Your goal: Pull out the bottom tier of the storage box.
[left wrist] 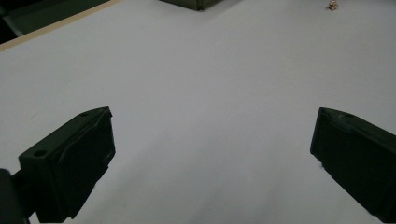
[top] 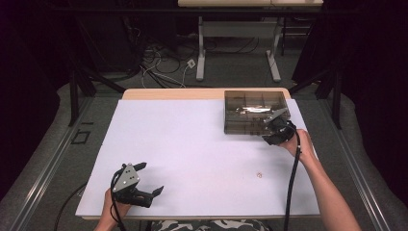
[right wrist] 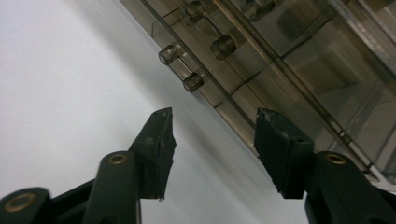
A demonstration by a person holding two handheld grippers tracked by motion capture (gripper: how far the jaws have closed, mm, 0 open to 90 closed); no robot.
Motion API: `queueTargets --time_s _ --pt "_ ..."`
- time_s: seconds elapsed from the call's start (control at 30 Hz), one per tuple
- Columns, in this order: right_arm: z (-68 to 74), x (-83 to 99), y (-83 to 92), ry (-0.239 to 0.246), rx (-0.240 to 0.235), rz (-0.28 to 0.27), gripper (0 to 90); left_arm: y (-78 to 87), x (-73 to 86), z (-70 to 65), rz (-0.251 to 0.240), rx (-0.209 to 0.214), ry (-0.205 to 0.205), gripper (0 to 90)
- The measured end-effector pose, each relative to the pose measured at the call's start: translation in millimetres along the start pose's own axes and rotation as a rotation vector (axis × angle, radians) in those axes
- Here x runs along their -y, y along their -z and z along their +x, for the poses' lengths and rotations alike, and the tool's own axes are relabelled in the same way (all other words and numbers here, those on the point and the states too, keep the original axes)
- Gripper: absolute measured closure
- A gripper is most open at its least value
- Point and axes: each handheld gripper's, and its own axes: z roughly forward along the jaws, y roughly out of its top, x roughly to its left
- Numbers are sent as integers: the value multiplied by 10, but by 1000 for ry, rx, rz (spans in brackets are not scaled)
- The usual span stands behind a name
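Observation:
A smoky clear plastic compartment box [top: 255, 93] sits at the table's far right on the white sheet [top: 192, 144]. My right gripper [top: 267, 133] is at the box's near right corner, held by a hand. In the right gripper view its jaws [right wrist: 215, 116] stand partly apart astride the box's side wall [right wrist: 233, 116]; one jaw is over the white sheet, the other over the compartments, and the pads do not press on the wall. My left gripper [top: 151, 177] rests low at the near left, jaws wide [left wrist: 212, 135], nothing between them.
A tiny tan object [top: 259, 175] lies on the sheet right of centre, also far off in the left gripper view [left wrist: 332, 5]. Small clear pegs [right wrist: 187, 70] stick out of the box wall. Beyond the table are desk legs, cables and dark frame posts.

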Motion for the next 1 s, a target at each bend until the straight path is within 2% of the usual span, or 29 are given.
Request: queueTargets --time_s 0.03,0.2,0.3,0.33,0.43,0.5,0.53,0.57,0.67,0.7,0.73,0.8,0.83,0.9,0.97,1.0 --pt "-1 -1 -10 14 -2 -14 519 2 0 -3 1 0 2 0" --pt "9 -37 -43 119 20 28 627 5 0 -2 -2 1 1 0" --pt "24 -58 -83 143 25 41 663 6 -1 -3 -1 0 1 0" --pt "28 -72 -93 169 41 57 668 3 1 -4 -5 -2 1 0" --pt "37 -97 -109 203 58 76 692 7 2 0 -2 -1 6 0" --pt "29 -111 -132 211 50 88 704 4 2 1 -4 0 4 0" --pt "13 -122 -131 233 56 83 708 4 2 -1 -2 1 5 0" --pt "19 -127 -129 219 65 77 716 4 1 1 -4 2 2 0" --pt "-16 -158 -118 231 56 69 732 1 2 1 -2 2 4 0" --pt "-30 -174 -124 256 51 77 736 0 2 1 -1 2 4 0" --pt "-22 -176 -127 250 58 84 738 2 1 1 -2 3 4 0" --pt "-20 -183 -152 276 58 105 745 5 1 0 -2 2 2 0" --pt "1 -179 -163 256 63 122 748 7 3 -1 -3 1 6 0" --pt "-22 -189 -200 308 52 126 750 9 4 1 -1 -1 6 0" --pt "-9 -191 -211 302 70 136 751 10 5 2 -2 -3 8 0" --pt "-16 -199 -209 315 65 138 752 9 5 2 -1 -2 8 0"
